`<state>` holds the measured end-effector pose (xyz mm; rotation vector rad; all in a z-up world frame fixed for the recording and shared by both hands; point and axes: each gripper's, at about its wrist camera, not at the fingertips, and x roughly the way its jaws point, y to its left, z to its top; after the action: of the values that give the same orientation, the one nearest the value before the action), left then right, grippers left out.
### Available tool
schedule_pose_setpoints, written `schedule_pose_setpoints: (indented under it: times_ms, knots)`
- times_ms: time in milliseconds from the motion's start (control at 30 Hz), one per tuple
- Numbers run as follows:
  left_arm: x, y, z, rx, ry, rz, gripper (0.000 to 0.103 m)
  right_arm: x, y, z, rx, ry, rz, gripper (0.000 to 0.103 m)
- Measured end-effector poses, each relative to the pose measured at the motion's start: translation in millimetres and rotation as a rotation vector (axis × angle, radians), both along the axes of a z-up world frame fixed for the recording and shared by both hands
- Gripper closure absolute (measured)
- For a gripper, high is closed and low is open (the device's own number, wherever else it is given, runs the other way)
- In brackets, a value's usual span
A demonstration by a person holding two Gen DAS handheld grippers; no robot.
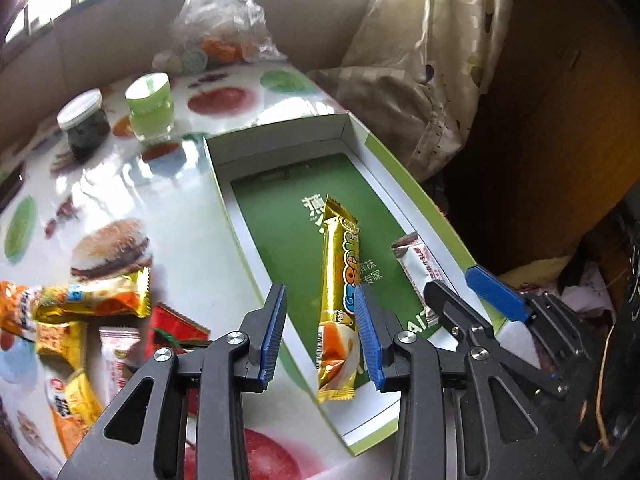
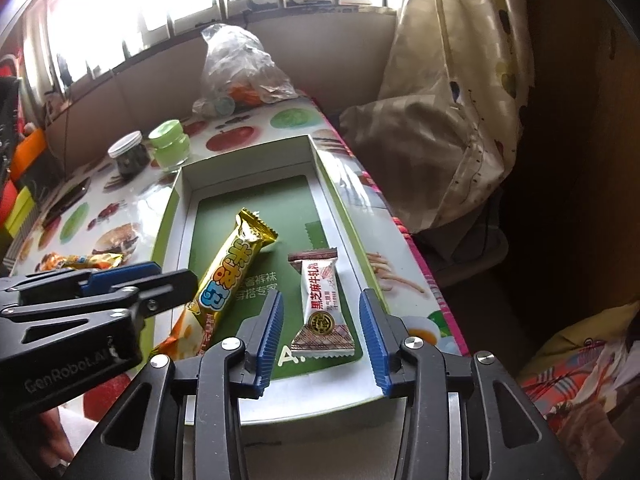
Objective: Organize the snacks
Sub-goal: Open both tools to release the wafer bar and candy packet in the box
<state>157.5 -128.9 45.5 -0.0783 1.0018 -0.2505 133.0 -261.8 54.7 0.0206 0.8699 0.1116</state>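
A shallow green-and-white box (image 1: 224, 200) (image 2: 176, 196) lies open on the table. In it lie a long gold snack bar (image 1: 340, 288) (image 2: 228, 276) and a small white-and-brown candy packet (image 1: 416, 264) (image 2: 320, 304). My left gripper (image 1: 322, 332) is open over the box's near end, its jaws astride the gold bar without gripping it. My right gripper (image 2: 322, 336) is open, its jaws on either side of the candy packet; it also shows in the left wrist view (image 1: 460, 292). Several loose snack packets (image 1: 72, 320) lie on the table left of the box.
A dark jar (image 1: 84, 124) and a green jar (image 1: 150, 106) stand behind the box. A clear plastic bag (image 1: 224, 16) sits at the table's far end. A draped cloth (image 1: 432, 60) hangs to the right, past the table edge.
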Motion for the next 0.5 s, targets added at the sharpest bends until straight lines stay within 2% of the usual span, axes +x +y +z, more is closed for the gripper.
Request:
schedule_pose_setpoints:
  times_ms: [400,500]
  knots:
    - [-25,11,20,-0.007,-0.066,-0.009,0.066,-19,6,15,0.017,-0.03,-0.013,0.063]
    - [-31,15,25,0.012,-0.084,-0.002,0.066,-25,8,21,0.038,-0.046,-0.014,0.063]
